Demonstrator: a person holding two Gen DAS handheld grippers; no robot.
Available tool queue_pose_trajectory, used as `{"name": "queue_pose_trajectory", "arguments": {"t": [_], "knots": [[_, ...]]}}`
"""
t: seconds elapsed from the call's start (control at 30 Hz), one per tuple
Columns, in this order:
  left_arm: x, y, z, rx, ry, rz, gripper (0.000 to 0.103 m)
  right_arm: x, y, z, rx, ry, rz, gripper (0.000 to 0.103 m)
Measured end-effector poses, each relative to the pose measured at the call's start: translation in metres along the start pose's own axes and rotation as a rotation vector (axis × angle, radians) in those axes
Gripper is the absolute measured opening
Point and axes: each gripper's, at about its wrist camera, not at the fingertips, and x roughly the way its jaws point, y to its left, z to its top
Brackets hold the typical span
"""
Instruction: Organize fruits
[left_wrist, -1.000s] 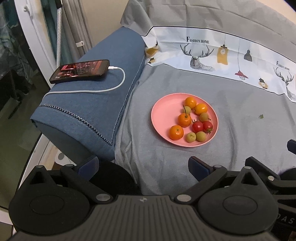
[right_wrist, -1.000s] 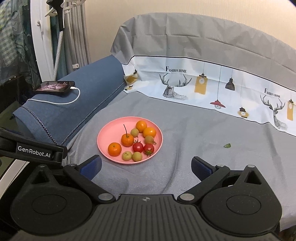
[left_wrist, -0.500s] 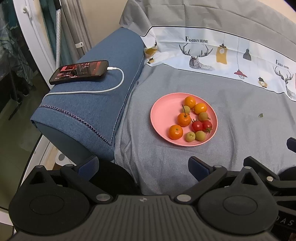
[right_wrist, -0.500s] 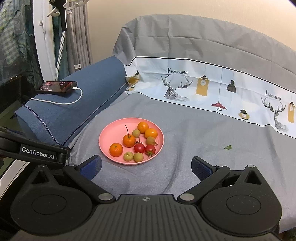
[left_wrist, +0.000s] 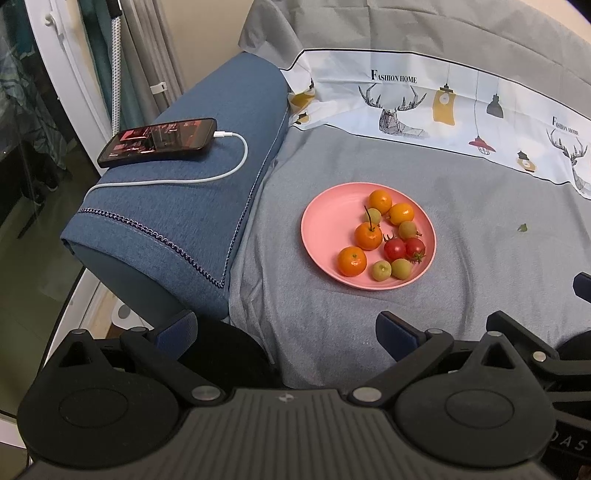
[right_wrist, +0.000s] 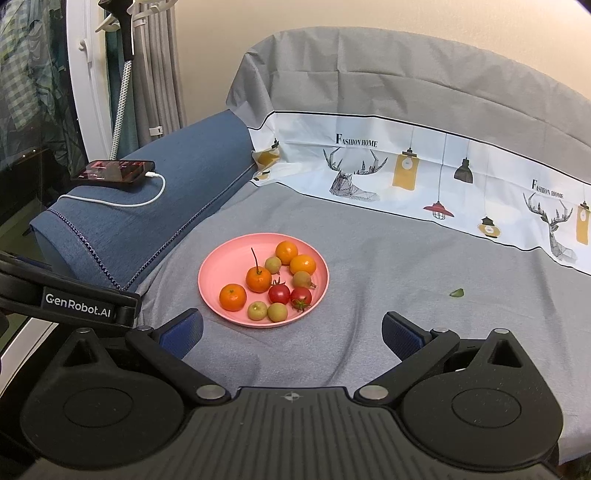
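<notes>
Left of pink plate (right_wrist: 218, 266): phone (right_wrist: 112, 171) flat on blue armrest (right_wrist: 147, 206), long axis across it, white cable (right_wrist: 147, 197) trailing off its plug end. On plate, right half: four orange fruits, one stemmed (right_wrist: 258, 278) with stem upright, four greenish ones, two tomatoes (right_wrist: 279, 293) touching. Right of plate: green scrap (right_wrist: 456, 292) on grey cover (right_wrist: 406, 266). Left gripper (left_wrist: 286, 326) spread wide, empty, near side of plate. Right gripper (right_wrist: 291, 328) likewise spread, empty.

"Fashion Home" on printed cloth (right_wrist: 424, 173), "GenRobot.AI" on left tongs (right_wrist: 77, 304)
</notes>
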Motion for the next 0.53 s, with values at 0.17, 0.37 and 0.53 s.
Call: {"name": "queue_pose_trajectory", "arguments": {"t": [0.17, 0.37, 0.53], "knots": [[0.0005, -0.0003, -0.0001, 0.001, 0.003, -0.003, 0.103, 0.0002, 0.0002, -0.0001, 0.0, 0.001, 0.0, 0.102], [0.0009, -0.0002, -0.0003, 0.003, 0.006, -0.009, 0.103, 0.0004, 0.0006, -0.0003, 0.0, 0.001, 0.001, 0.102], [0.0002, 0.0007, -0.0005, -0.002, 0.0, 0.001, 0.103, 0.0029, 0.0001, -0.0026, 0.001, -0.001, 0.012, 0.102]]}}
